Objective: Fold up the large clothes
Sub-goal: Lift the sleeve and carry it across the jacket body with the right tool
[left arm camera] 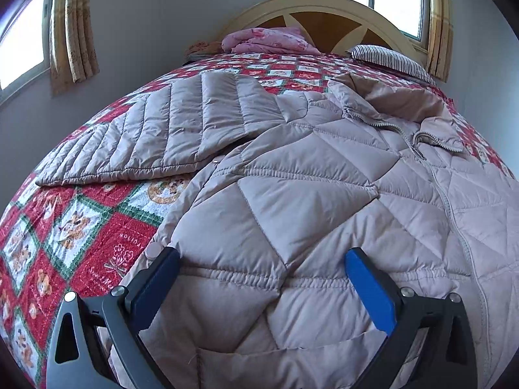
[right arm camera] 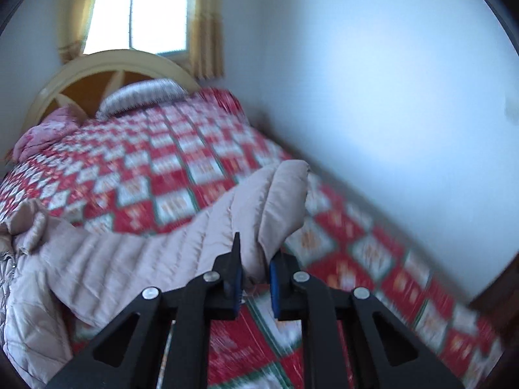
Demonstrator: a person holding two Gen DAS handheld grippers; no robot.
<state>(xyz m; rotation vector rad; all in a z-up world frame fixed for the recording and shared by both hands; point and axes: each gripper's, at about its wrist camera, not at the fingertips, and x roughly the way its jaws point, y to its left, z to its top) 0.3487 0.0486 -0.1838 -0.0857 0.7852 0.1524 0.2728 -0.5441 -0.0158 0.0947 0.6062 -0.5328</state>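
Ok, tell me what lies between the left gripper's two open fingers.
Left wrist view: the quilted front of the puffer jacket fills the gap between the left gripper's blue-padded fingers; nothing else is there.

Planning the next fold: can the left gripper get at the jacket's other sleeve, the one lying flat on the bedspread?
Probably yes. The left gripper is open over the jacket body and holds nothing, and the flat sleeve lies uncovered up and to its left, with nothing on top.
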